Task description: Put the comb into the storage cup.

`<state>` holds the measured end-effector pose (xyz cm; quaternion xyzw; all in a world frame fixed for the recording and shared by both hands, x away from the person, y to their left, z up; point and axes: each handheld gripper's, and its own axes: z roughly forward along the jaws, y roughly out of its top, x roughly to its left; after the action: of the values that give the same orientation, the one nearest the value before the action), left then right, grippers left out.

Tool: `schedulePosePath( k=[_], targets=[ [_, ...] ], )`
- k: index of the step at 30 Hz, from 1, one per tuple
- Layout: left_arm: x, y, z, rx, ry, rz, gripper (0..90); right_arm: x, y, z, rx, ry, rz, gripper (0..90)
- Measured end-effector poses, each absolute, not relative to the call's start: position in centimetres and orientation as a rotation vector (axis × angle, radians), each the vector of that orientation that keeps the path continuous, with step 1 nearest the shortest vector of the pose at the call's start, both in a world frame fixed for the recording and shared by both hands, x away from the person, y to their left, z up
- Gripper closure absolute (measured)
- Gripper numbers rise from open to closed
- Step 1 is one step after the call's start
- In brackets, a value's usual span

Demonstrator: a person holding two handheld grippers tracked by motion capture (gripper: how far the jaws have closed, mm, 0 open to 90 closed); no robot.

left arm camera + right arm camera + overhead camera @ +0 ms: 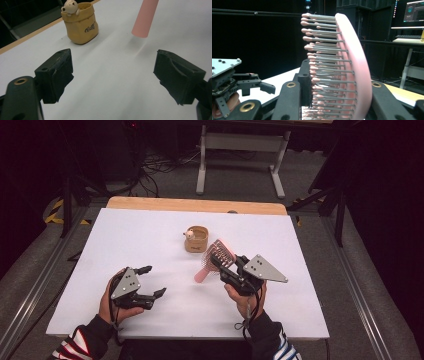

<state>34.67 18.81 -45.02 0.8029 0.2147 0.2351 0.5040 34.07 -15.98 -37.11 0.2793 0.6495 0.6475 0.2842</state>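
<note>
A pink hairbrush (220,251) with metal bristles is clamped at its head in my right gripper (226,265), which is shut on it. Its handle (145,18) slants down toward the white tabletop; whether the end touches is unclear. In the right gripper view the bristle pad (352,62) stands upright between the jaws of my right gripper (339,100), bristles pointing left. My left gripper (156,280) is open and holds nothing, low over the table to the brush's left. In its own view, my left gripper (117,75) has only bare table between its jaws.
A tan pouch-shaped cup (196,239) with a small bear figure on its rim stands behind the brush, also up left in the left gripper view (81,23). The white board (150,230) covers a wooden table. A white frame stands on the floor beyond.
</note>
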Motion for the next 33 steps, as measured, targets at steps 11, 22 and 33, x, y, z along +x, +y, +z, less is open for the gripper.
schedulePosePath(
  k=[11,22,33],
  targets=[
    [34.0,20.8,-45.7,1.916,0.529,0.576,12.8,34.3,-16.3,-36.8,0.740,1.730,1.724,63.5],
    [33.4,22.2,-46.1,1.916,0.562,0.580,11.1,34.9,-16.2,-36.6,0.733,1.725,1.709,63.5],
    [32.9,22.4,-46.1,1.913,0.565,0.583,8.2,35.6,-16.0,-34.9,0.712,1.703,1.687,63.5]
  ],
)
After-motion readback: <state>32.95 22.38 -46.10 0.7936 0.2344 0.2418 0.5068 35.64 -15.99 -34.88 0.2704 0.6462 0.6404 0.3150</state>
